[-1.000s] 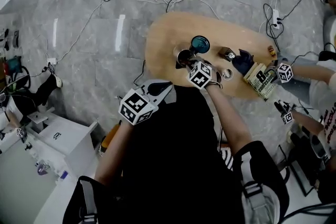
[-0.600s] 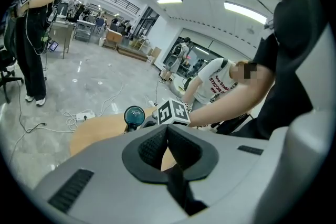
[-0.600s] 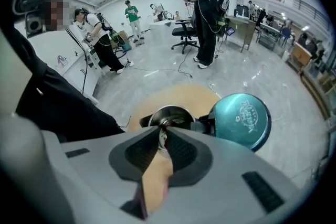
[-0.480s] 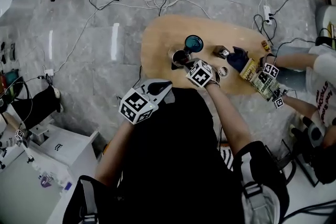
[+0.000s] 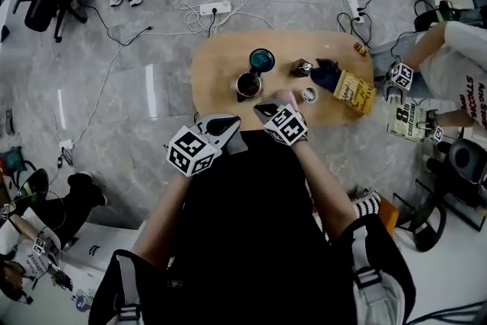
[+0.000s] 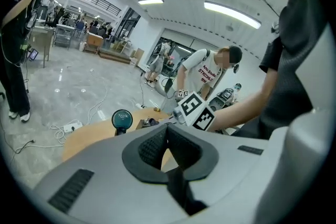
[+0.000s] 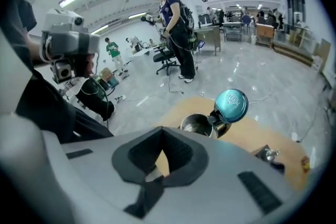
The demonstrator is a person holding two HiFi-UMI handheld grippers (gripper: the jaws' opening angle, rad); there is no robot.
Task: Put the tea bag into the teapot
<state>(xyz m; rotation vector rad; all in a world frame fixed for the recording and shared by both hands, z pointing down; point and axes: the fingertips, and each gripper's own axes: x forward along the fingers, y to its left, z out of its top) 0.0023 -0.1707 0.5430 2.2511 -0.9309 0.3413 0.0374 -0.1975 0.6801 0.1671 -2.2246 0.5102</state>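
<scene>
The steel teapot [image 5: 249,84] stands on the oval wooden table [image 5: 221,65], its teal lid [image 5: 262,58] hinged open. In the right gripper view the teapot [image 7: 198,124] is ahead and slightly right, mouth open. My right gripper [image 5: 275,106] hovers over the table's near edge, just right of the teapot. Its jaws are shut on a small pale piece, the tea bag [image 7: 153,176], mostly hidden by the pads. A pinkish bit [image 5: 285,97] shows at its tip. My left gripper [image 5: 228,121] is shut and holds nothing, at the near edge left of the pot.
A yellow tea box [image 5: 351,92], a dark blue object [image 5: 326,75], a small metal ring [image 5: 309,94] and a small jar [image 5: 302,67] lie on the table's right half. Another person's arms and a white box [image 5: 411,122] are off the right end. Cables cross the floor.
My right gripper has drawn back from beside the teapot toward the near edge. The other person has taken the white box off the table's right end. My left gripper stays put.
</scene>
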